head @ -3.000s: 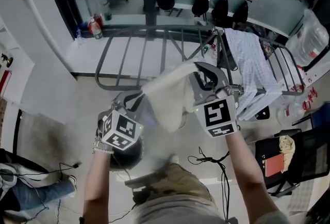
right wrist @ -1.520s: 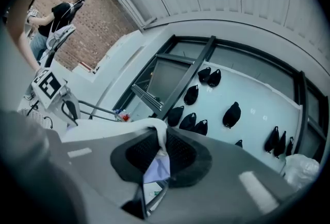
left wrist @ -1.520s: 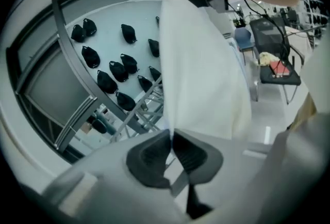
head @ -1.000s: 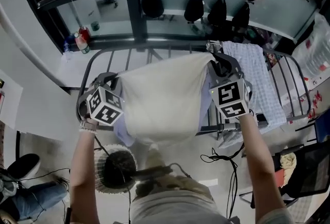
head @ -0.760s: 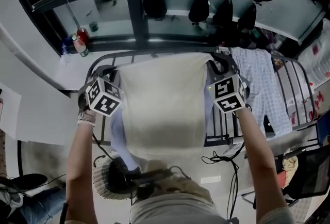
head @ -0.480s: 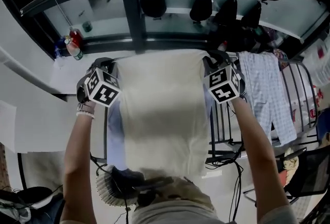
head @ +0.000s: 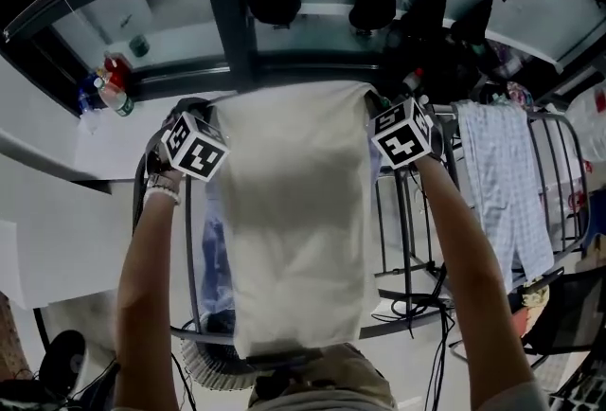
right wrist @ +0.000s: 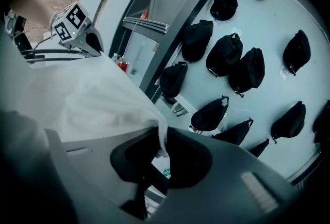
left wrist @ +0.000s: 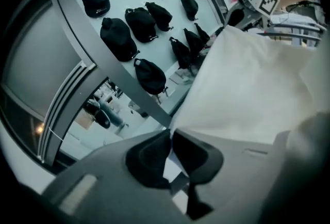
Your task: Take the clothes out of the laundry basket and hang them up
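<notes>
The left gripper point(left wrist: 170, 152) and right gripper point(right wrist: 159, 152), each pinched nearly closed on a top corner of the cream rectangular cloth point(head: 295, 210) spread above the dark metal drying rack point(head: 404, 231), should probably lower it level across a rail before letting go.

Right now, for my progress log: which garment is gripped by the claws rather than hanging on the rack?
The plain cream cloth, pinched at its corners by the left claw and right claw. The blue-checked garment hangs on the rack, untouched.
</notes>
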